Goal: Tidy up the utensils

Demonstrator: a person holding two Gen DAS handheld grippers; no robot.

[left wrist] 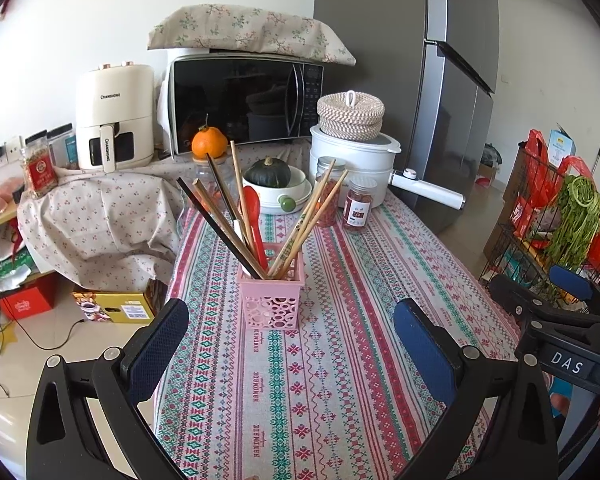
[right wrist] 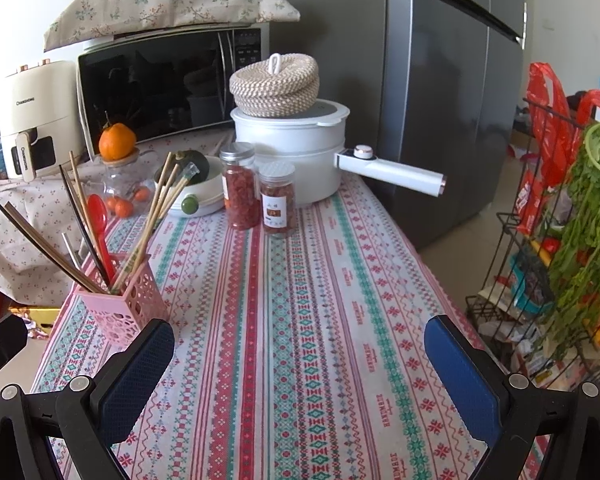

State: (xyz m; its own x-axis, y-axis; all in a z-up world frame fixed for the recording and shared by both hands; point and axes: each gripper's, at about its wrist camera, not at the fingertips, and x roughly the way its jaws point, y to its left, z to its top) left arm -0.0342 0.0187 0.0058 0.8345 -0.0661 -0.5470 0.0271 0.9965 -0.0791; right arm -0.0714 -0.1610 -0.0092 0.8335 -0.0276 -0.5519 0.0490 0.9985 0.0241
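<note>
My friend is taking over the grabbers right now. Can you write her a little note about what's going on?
Left gripper: open, empty, facing the pink holder.
Right gripper: open, empty, above bare tablecloth.
The holder stands on the table with the chopsticks and red spoon upright inside.
Done, as it looks: no loose utensils in sight.
Left: probably only a check outside these views.

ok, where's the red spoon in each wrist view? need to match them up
Left wrist: red spoon stands in the pink holder, centre of the picture, between the dark and light chopsticks.
Right wrist: red spoon at left, in the same pink holder.
Shared landmark: white pot with the woven basket on its lid.
</note>
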